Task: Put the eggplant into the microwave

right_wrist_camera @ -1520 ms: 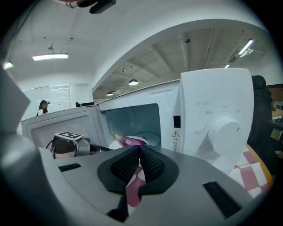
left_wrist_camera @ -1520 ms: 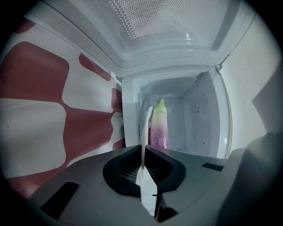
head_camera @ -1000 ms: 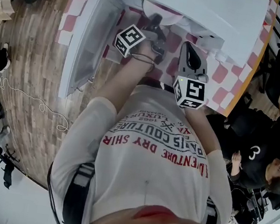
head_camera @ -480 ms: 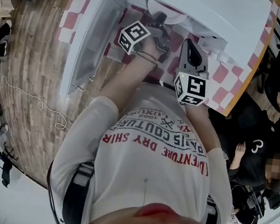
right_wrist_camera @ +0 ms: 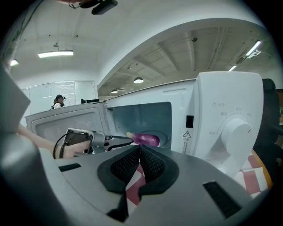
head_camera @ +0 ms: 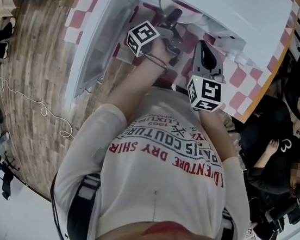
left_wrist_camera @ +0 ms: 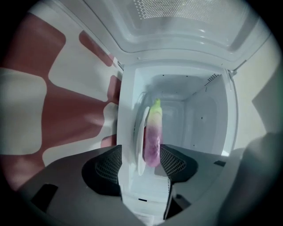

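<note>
Within the open microwave [left_wrist_camera: 208, 114], centre of the left gripper view, the left gripper [left_wrist_camera: 140, 153] has its jaws opening, grip released, either side of the eggplant [left_wrist_camera: 153, 137] lying on the glass plate [left_wrist_camera: 142, 128]. Farther right, outside, the right gripper [right_wrist_camera: 139, 152] hovers clenched, empty.

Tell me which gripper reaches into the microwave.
The left gripper: it reaches into the microwave, and its jaws are opening with the eggplant between them. The right gripper, jaws together, is outside, in front of it.
</note>
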`<move>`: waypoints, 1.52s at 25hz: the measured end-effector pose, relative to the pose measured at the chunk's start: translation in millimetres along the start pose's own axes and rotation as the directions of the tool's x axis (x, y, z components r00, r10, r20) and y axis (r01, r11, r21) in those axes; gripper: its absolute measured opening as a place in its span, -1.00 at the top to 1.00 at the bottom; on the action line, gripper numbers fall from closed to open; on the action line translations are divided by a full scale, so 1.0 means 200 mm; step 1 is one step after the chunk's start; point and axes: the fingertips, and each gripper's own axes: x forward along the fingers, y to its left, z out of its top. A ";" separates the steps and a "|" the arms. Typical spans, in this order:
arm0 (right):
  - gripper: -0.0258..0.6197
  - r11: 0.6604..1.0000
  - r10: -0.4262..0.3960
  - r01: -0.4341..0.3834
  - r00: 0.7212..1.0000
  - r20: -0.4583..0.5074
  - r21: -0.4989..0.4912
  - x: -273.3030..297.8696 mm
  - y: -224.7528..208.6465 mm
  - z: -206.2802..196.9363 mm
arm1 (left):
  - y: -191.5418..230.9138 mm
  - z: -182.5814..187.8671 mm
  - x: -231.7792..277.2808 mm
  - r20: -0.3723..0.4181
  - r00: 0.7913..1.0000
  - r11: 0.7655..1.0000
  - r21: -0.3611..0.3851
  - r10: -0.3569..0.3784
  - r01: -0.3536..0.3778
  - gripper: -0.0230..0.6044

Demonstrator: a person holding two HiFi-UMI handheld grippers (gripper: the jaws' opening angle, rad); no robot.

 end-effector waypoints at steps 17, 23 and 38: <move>0.84 1.000 0.023 -0.023 0.998 0.061 -0.006 -0.14 0.06 0.06 | -0.17 -0.16 -0.44 -0.071 0.997 0.926 0.378 0.029 0.000 0.85; 0.84 0.999 0.014 -0.010 0.991 0.130 -0.032 -0.26 0.06 0.16 | -0.45 -0.30 -0.60 -0.122 0.992 0.646 0.755 -0.031 0.113 0.85; 0.84 0.998 0.007 0.010 0.965 0.264 -0.065 -0.49 0.06 0.39 | -0.84 -0.59 -0.80 -0.145 0.975 -0.124 0.984 -0.166 0.126 0.85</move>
